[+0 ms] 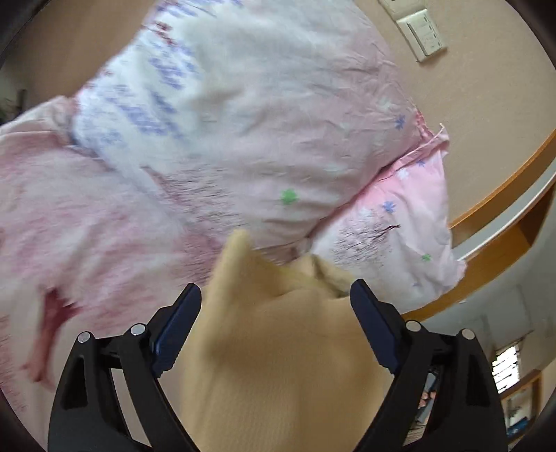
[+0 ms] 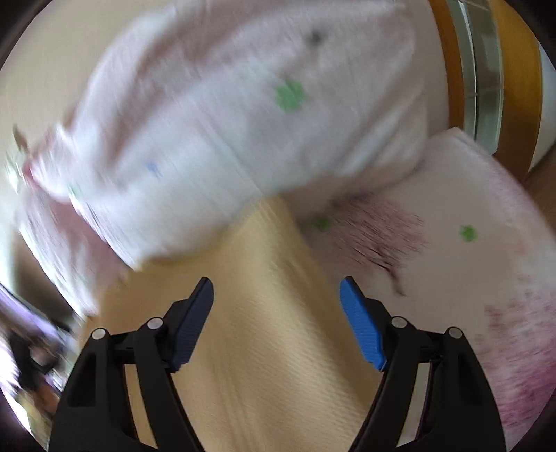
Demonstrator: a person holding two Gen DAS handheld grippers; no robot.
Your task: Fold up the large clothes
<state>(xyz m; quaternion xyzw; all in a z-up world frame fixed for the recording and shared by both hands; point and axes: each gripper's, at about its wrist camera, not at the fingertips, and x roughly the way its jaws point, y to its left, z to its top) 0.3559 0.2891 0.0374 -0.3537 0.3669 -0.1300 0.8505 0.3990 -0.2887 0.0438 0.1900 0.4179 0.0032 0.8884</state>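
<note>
A pale yellow ribbed garment (image 1: pixel 278 347) lies between the spread fingers of my left gripper (image 1: pixel 276 295), with its crumpled edge just ahead of the fingertips. It also fills the space between the fingers of my right gripper (image 2: pixel 276 288) as a long yellow strip (image 2: pixel 264 330). Both grippers are open and neither clamps the cloth. The right wrist view is motion-blurred.
A pink and white pillow (image 1: pixel 243 121) with flower prints lies on a pink printed bedsheet (image 1: pixel 69 226), close ahead of both grippers; it also shows in the right wrist view (image 2: pixel 243 121). A wooden headboard edge (image 1: pixel 504 180) and a wall switch (image 1: pixel 422 33) are at the right.
</note>
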